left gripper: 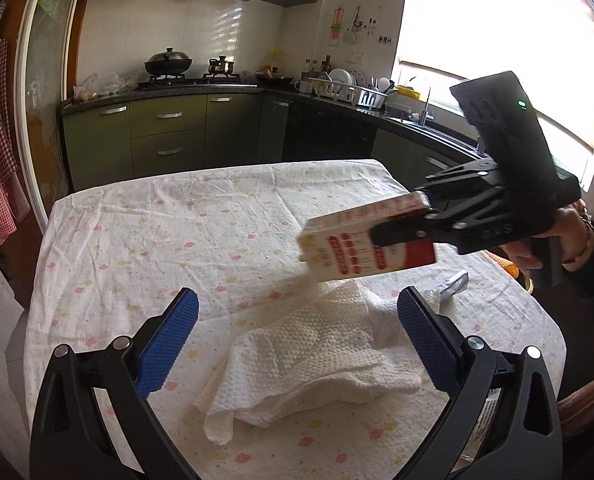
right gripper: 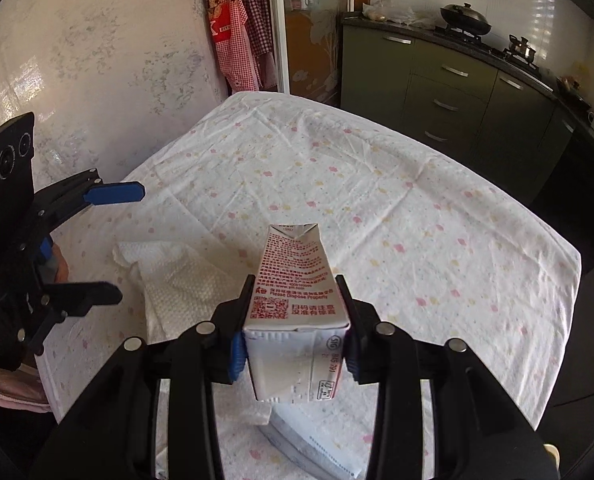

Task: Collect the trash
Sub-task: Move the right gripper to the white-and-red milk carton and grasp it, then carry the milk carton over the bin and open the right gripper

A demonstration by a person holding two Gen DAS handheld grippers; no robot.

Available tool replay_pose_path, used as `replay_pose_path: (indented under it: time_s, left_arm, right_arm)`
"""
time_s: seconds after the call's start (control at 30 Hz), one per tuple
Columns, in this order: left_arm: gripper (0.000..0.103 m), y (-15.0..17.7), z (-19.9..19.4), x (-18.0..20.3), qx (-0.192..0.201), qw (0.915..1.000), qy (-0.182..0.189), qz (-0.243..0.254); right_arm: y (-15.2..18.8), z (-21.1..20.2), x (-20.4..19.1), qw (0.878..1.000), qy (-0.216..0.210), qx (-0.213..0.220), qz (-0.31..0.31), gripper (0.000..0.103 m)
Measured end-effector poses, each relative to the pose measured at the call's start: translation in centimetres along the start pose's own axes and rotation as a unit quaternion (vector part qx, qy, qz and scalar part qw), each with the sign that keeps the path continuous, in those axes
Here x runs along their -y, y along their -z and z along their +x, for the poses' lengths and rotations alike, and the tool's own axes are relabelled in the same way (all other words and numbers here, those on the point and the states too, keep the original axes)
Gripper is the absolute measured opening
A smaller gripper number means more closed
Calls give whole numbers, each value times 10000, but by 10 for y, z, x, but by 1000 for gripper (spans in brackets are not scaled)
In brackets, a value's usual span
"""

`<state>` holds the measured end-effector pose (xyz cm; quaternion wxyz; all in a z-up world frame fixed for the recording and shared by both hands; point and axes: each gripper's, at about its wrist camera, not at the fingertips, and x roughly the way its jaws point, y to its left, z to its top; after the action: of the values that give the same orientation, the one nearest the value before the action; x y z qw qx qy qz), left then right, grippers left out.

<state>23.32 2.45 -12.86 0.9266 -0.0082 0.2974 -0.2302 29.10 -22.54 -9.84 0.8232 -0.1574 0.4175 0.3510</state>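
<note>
My right gripper (right gripper: 295,300) is shut on a white and red milk carton (right gripper: 293,276) and holds it in the air above the table; the carton also shows in the left wrist view (left gripper: 353,244), clamped by the right gripper (left gripper: 401,220). My left gripper (left gripper: 297,320) is open and empty, its blue pads either side of a crumpled white paper towel (left gripper: 309,364) lying on the tablecloth. In the right wrist view the left gripper (right gripper: 117,240) hangs open at the left, above the paper towel (right gripper: 181,280).
The table (left gripper: 177,232) has a white flowered cloth. A small silver wrapper (left gripper: 455,285) lies near its right edge. A flat grey-white packet (right gripper: 317,440) lies under the carton. Kitchen cabinets (left gripper: 169,136) and the stove stand behind; a wall is at the left.
</note>
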Motion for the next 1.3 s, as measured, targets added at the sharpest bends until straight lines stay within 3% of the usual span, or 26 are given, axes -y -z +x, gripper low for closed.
replay_pose_path:
  time_s: [0.37, 0.53, 0.77, 1.07, 1.13, 1.27, 1.3]
  left_arm:
    - [98, 1, 1, -4, -5, 9999, -72, -78]
    - [98, 2, 3, -4, -36, 9999, -64, -81]
    - [98, 3, 7, 1, -111, 9999, -100, 27]
    - [98, 5, 11, -2, -155, 9998, -139, 5]
    - [98, 5, 11, -2, -172, 9997, -143, 15]
    - [98, 5, 12, 0, -180, 9997, -137, 60]
    - [98, 5, 12, 0, -179, 9997, -128, 66]
  right_arm:
    - [29, -72, 15, 9980, 526, 229, 257, 36]
    - [65, -117, 53, 9890, 1143, 277, 893, 36]
    - [145, -167, 136, 9499, 2178, 173, 2237, 36]
    - [225, -150, 207, 8895, 3347, -252, 3099, 36]
    - [237, -141, 218, 8808, 3429, -309, 3252, 36]
    - [264, -129, 226, 8750, 3198, -416, 3611, 38]
    - [268, -130, 223, 8717, 3232, -390, 3664, 44]
